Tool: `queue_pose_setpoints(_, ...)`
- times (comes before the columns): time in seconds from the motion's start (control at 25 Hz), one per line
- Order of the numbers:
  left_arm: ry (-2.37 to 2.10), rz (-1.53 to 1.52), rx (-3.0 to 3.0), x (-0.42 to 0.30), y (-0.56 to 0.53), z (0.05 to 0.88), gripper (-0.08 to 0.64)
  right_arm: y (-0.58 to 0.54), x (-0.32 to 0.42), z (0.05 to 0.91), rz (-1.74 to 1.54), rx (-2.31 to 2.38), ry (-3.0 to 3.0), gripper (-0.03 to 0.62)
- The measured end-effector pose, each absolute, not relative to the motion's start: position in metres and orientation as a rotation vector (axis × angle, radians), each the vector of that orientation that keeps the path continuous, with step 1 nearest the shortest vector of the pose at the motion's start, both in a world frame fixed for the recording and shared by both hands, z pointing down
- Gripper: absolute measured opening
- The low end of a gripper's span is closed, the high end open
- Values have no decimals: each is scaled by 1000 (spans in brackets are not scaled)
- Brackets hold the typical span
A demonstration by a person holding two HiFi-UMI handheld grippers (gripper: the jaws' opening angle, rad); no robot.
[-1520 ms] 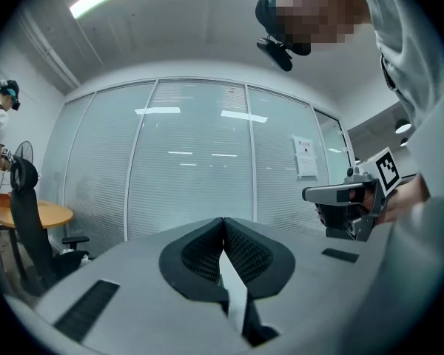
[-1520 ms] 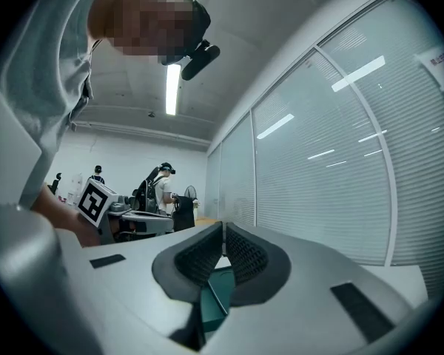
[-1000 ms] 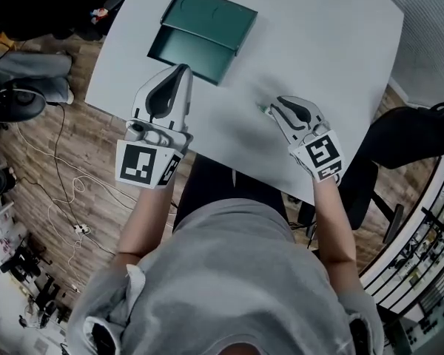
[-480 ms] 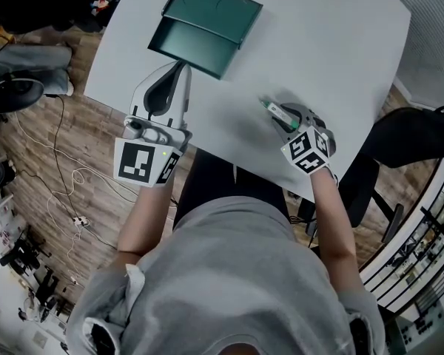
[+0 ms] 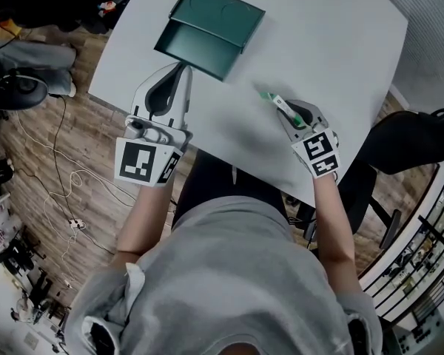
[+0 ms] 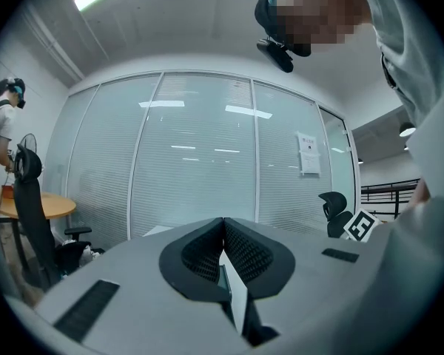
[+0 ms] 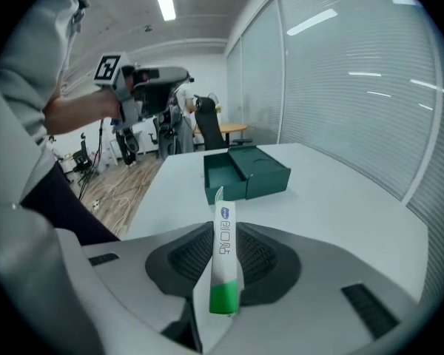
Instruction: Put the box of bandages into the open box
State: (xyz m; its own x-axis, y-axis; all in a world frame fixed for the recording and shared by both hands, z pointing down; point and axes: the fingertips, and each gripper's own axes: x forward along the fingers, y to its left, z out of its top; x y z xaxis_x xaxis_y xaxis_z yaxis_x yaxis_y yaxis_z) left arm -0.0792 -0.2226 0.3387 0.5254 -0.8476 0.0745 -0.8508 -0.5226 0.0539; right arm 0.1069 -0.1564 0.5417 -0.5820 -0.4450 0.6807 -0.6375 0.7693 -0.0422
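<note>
Right now: you are holding a two-jaw gripper in each hand over the pale grey table.
Right gripper: its jaws are closing, and the box of bandages is standing between them. The dark ribbed pads are pressing against it from both sides, so you are gripping it. This gripper is sitting right of centre in the head view, with its marker cube lying toward the lower right.
Box of bandages: the slim white carton is showing blue print and a green band at its near end. It is standing on edge in the middle of the right gripper view, with its far end sticking out past the fingertips. In the head view it is pointing toward the upper left, at the open box, and is lying well apart from it.
Open box: the dark green box is resting on the table in the upper part of the head view, left of centre. Its tray is lying nearer the lower left, and its lid is lying back behind it.
Left gripper: its jaws are meeting at the tips and gripping nothing. It is hovering just below the open box at the table's edge, pointing up the frame, over the wooden floor.
</note>
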Motion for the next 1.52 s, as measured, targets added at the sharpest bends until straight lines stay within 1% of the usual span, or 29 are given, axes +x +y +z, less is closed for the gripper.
queue_pose_setpoints(0.12,-1495,47,2682,-82,-220,330,18,-171,107,502,377,937,-2373,115)
queue_pose_setpoints(0.32,-1502,17,2713,-78,-218,309,18,-190,120,427,291,1167,-2497,115)
queue_pose_setpoints(0.76,-1539,-38,2745,-72,-221,273,18,-195,154,280,-33,1600,-2720,114)
queue_pose_setpoints(1.0,-1582,-66,2750,-93,-223,272,18,-189,148,248,-180,1720,-2765,114)
queue_pose_setpoints(1.52,-1766,-42,2668,-90,-186,254,18,-172,130,225,-198,1422,-2937,114)
